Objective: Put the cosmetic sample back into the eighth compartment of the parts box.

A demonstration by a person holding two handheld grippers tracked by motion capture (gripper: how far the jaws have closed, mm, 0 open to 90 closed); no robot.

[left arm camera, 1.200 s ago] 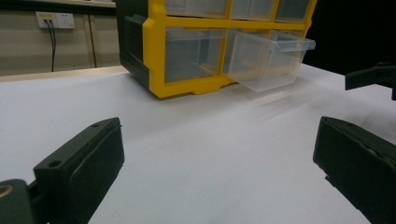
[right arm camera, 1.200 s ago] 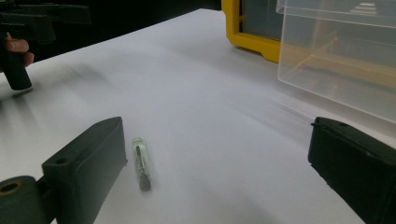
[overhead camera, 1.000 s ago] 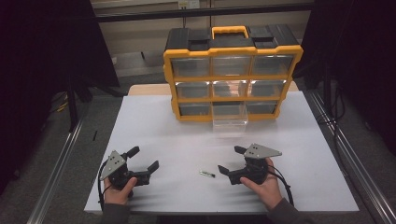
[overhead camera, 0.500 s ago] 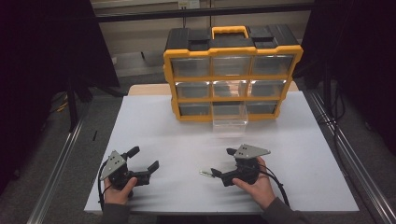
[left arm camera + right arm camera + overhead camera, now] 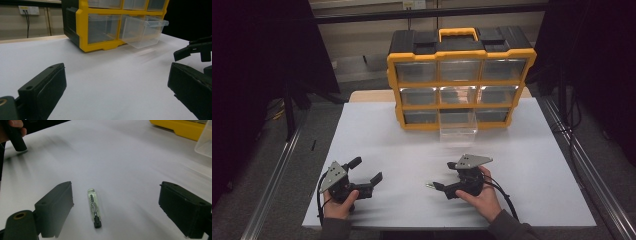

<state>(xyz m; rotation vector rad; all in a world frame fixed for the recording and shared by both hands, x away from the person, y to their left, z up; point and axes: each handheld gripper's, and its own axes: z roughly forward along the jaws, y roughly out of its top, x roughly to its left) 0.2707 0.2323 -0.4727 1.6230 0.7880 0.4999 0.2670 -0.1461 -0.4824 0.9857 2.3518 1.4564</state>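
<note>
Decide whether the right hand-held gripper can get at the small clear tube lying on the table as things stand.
Probably yes. The small clear tube lies flat between the open jaws of the right hand-held gripper, which have just been closing, with only bare table around it.

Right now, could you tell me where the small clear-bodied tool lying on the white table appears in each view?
High view: the small clear-bodied tool lies low at centre, at the right gripper's jaw tips.
Right gripper view: low at centre, between the open jaws, untouched.
Left gripper view: I cannot make it out.
Shared landmark: the pulled-out clear drawer of the yellow organizer.
</note>
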